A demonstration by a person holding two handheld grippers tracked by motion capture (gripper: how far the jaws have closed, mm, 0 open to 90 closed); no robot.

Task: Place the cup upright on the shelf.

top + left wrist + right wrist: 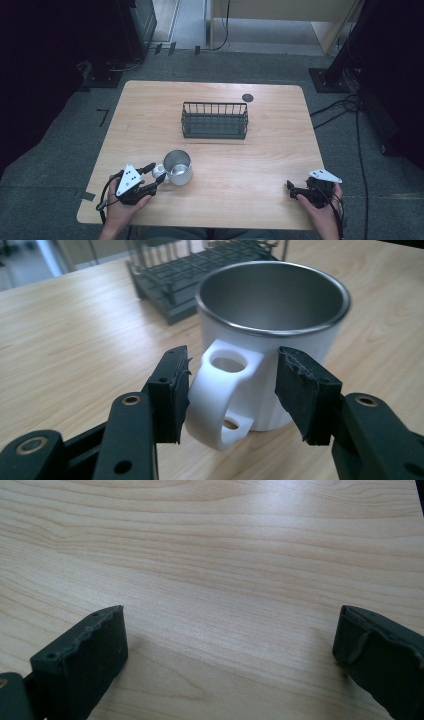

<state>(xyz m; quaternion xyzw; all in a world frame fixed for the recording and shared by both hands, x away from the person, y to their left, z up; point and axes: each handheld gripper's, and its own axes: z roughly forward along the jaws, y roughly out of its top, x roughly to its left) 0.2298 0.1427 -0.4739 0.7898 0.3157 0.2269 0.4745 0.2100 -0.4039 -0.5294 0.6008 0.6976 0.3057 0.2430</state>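
My left claw (232, 390) sits low at the near left of the table (260, 165), jaws part open astride the mug's handle (220, 400). One pad (175, 390) is at the handle's side, the other stands clear; no squeeze. Mug (178, 167) upright, steel inside, white outside, handle toward me, well in front of the rack (215, 121). Right claw (230, 645) rests near right, jaws wide over bare wood.
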